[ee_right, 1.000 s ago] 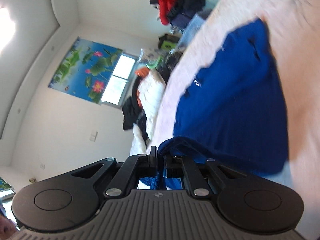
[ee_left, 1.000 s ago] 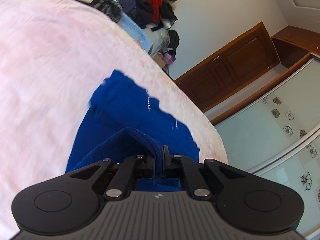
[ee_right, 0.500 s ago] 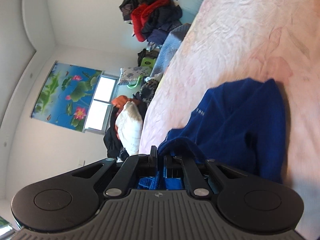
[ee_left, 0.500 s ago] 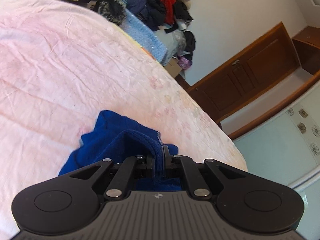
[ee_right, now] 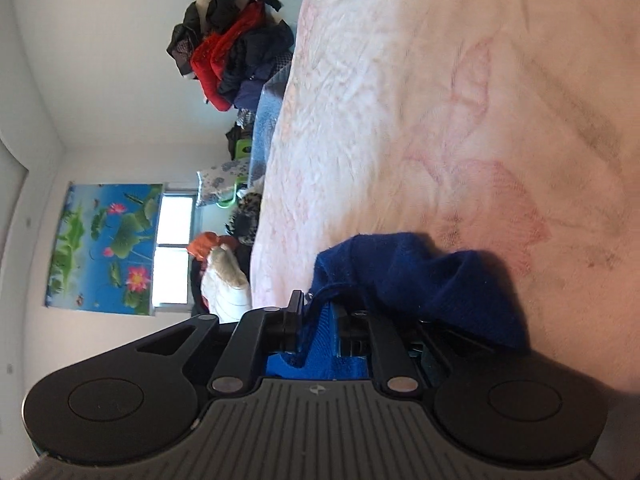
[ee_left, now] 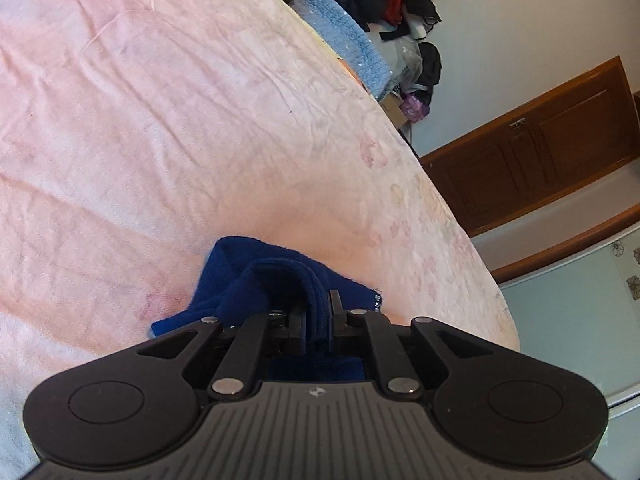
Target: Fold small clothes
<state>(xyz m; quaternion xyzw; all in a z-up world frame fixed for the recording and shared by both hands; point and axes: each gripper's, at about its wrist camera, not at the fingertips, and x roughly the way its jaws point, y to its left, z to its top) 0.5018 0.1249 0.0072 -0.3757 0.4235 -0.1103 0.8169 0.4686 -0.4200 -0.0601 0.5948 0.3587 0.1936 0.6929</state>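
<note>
Blue garment (ee_left: 256, 280) sits bunched on the pink bedspread (ee_left: 160, 120), low centre of the left wrist view, and low centre-right in the right wrist view. Left tongs (ee_left: 316, 320) have a fold of its edge between the jaws, which are just easing apart, cloth looks barely pinched. Right tongs (ee_right: 318, 320) are opening too w/ a wider gap, blue fabric in between and draped over the right-hand finger. Step in hand looks like letting go after laying the fold down. To do it well: open fully before pulling back, withdraw straight along the fingers so nothing snags, esp. the drape on the right, then check edges line up. Clothes pile (ee_right: 236, 48) at upper left stays clear.
</note>
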